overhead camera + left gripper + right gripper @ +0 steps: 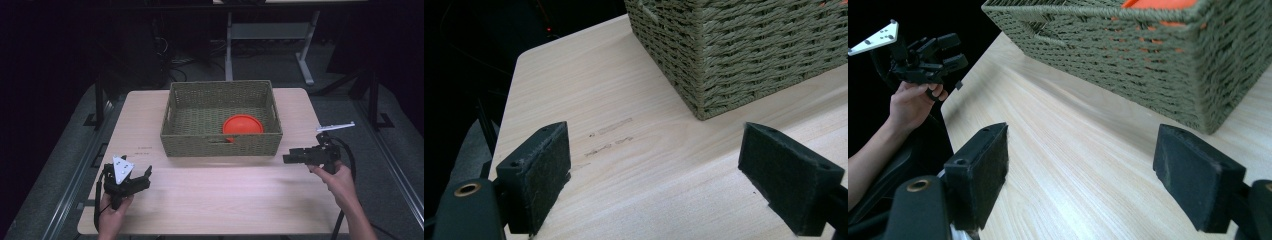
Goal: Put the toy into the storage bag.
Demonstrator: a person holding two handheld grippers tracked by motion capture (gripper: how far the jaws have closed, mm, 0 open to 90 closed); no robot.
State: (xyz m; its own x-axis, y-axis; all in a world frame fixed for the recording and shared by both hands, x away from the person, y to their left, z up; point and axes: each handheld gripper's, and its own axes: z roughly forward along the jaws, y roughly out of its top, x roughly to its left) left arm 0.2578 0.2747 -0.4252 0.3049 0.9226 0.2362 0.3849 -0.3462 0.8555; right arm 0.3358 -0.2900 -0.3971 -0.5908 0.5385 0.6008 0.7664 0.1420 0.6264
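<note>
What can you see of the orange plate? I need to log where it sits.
The orange plate is a round, smooth, plastic-looking disc with a raised rim. It sits inside the woven basket, at the near right part, against the front wall and apparently leaning on it. Its lower part is hidden by that wall; the right gripper view shows orange through the weave. Neither gripper touches it.

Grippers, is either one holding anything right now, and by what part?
Nothing is held. The left gripper and right gripper are both open over the bare table.
</note>
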